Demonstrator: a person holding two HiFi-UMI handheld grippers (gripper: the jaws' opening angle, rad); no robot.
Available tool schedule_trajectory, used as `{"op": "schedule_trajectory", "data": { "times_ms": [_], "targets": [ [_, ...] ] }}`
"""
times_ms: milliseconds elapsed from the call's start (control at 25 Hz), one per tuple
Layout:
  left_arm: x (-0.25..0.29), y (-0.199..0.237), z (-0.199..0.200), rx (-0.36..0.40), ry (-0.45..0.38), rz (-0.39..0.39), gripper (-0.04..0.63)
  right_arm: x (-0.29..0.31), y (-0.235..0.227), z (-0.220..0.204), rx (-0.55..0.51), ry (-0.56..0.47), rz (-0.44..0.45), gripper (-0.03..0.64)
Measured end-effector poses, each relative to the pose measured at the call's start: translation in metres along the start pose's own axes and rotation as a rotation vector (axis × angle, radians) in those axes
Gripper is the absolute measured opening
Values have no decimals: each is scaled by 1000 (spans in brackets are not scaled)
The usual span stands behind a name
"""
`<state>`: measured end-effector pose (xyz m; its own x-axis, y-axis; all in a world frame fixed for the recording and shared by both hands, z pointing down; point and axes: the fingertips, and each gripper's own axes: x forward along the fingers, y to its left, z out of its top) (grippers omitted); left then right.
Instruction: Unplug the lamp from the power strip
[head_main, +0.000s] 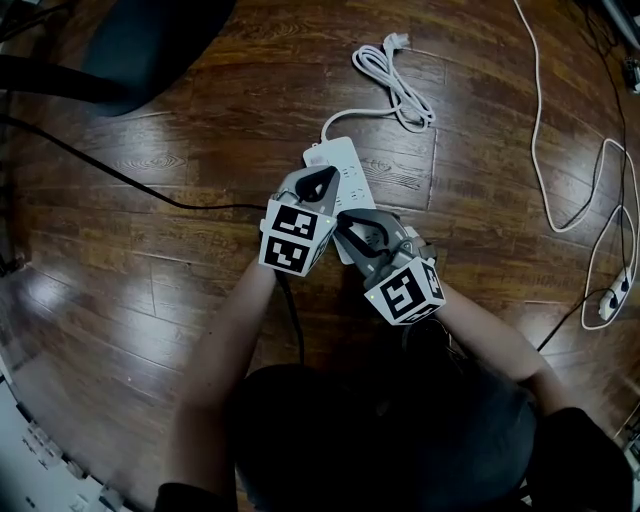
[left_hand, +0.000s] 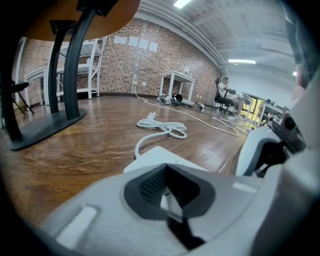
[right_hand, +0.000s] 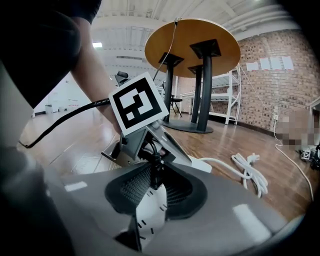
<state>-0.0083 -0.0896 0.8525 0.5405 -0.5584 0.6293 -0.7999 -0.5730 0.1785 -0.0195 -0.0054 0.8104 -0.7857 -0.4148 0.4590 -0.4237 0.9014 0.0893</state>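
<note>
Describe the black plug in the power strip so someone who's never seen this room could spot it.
On the wooden floor lies a white power strip, its white cord coiled beyond it. The black plug stands on the strip's top face, between the right gripper's jaws; it is black where strip and cord are white.

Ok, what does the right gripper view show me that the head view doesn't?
Right gripper view only: the small black plug clamped in the right gripper, plus a red brick wall. Head view only: that gripper's black-and-white marker cube. Both: the long white power strip on the wooden floor, its bundled white cord, and the left gripper.
</note>
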Motion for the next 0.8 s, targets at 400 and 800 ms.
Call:
{"op": "schedule_trajectory", "data": {
  "times_ms": [400,800],
  "targets": [
    [-22,11,61,14,-234,87,3,-12,-16,17,18,-36,-38,77],
    [-134,23,184,-47,-636,168,4,-24,-45,81,23,-169,-67,77]
  ]
}}
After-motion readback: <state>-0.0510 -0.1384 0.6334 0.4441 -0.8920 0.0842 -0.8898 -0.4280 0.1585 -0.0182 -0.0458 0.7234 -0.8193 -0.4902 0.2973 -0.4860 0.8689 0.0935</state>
